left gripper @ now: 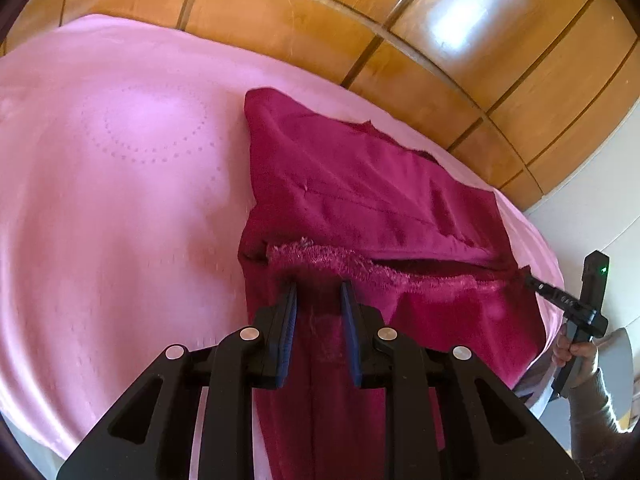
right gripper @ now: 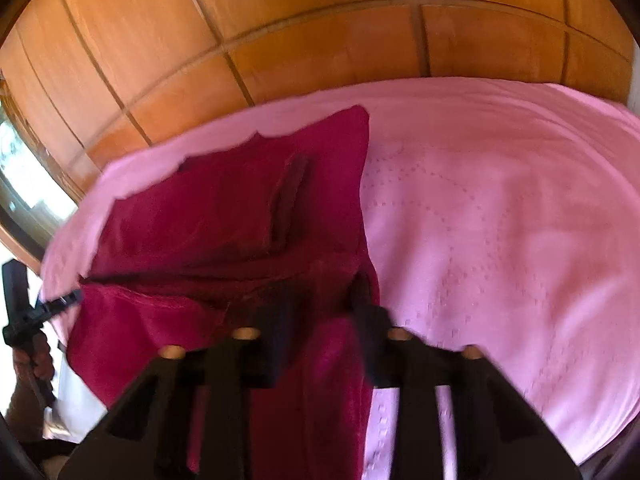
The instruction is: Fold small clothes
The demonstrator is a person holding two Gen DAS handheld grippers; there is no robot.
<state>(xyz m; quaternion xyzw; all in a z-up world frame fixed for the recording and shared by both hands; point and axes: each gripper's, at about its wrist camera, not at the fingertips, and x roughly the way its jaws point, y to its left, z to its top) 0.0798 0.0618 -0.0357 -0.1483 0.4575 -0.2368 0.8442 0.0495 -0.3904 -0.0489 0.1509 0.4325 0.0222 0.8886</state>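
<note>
Fingers of the left gripper (left gripper: 318,286) stood a narrow gap apart with the near edge of the crimson garment (left gripper: 360,200) running between them, its fuzzy hem just at their tips; whether the pads actually pinched the cloth could not be told. Those of the right gripper (right gripper: 320,300) were blurred, set a little wider, with the garment's near right edge between them, and a firm hold could not be confirmed there either. That garment lay on the pink bedspread (left gripper: 120,180), far part flat, near part lifted toward both tools, close to the bed's edge beside the wooden panelled wall (left gripper: 320,20).

Judged from this, the main risk was an uneven fold: if one side slipped free, the near hem would sag and land crooked. Thick fleece bunched in a narrow gap might also drag the lower layer along, rumpling what already lay flat. Carrying the hem too far could push cloth off the bed's edge
</note>
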